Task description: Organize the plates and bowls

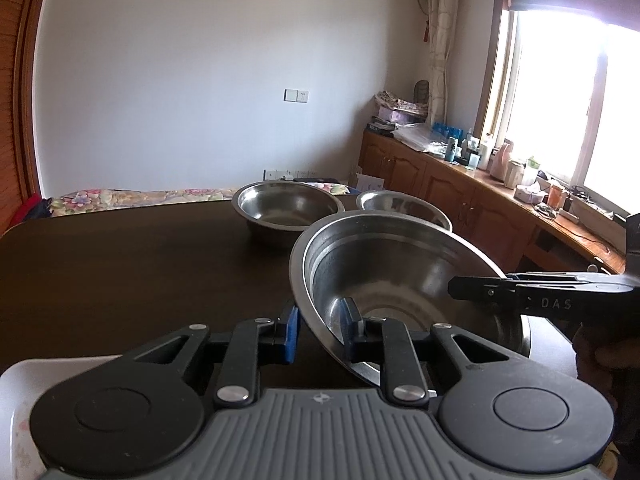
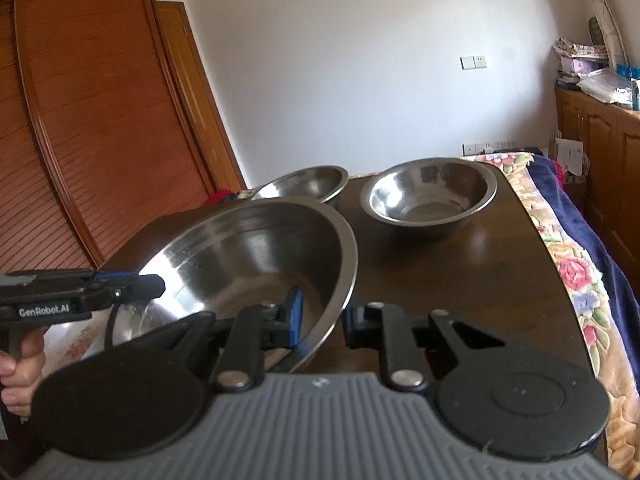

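Bowls of steel number three on my dark table [image 1: 120, 264]. Nearest me, the large bowl [image 1: 400, 280] sits tilted; my left gripper [image 1: 320, 330] straddles its near rim, fingers spread either side, not pressed together. My right gripper [image 2: 322, 320] straddles the opposite rim likewise, fingers apart. Beyond the large bowl stand a medium bowl [image 1: 286, 204] and a small bowl [image 1: 404, 204], side by side.

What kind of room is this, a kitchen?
Probably a bedroom rather than a kitchen: a bed with a floral blanket sits beside the dark table, a tall wooden wardrobe lines one wall, and cluttered cabinets run under the window.
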{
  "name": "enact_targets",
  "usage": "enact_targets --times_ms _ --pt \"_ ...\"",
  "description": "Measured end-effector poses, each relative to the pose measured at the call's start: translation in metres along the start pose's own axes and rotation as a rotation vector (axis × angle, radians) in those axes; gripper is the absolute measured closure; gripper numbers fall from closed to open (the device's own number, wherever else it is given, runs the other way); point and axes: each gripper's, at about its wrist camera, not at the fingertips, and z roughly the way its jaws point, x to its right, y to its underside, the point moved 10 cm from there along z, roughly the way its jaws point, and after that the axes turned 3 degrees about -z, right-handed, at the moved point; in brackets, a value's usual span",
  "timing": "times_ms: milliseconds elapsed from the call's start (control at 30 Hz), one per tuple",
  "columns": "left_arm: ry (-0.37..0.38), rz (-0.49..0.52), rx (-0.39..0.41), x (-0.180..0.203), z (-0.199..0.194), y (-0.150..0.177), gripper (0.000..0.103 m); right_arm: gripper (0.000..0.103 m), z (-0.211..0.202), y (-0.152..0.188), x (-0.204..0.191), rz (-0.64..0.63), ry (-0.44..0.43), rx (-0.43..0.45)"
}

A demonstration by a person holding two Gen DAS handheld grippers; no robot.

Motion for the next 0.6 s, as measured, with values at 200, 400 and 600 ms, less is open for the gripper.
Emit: enact_targets --times_ms 200,400,600 --pt "-0.015 -0.001 0.013 -0.003 -0.012 0.010 0.051 0.081 -0.003 0.003 -0.011 -0.026 0.000 0.008" --pt "-0.035 -0.003 0.025 -0.006 -0.019 0.018 0.051 0.081 -0.004 0.013 -0.021 -0.034 -0.005 0.010" --pt "-0.037 -0.010 0.018 -0.008 -0.017 0.024 0.051 0.081 -0.004 0.019 -0.025 -0.051 0.003 0.011"
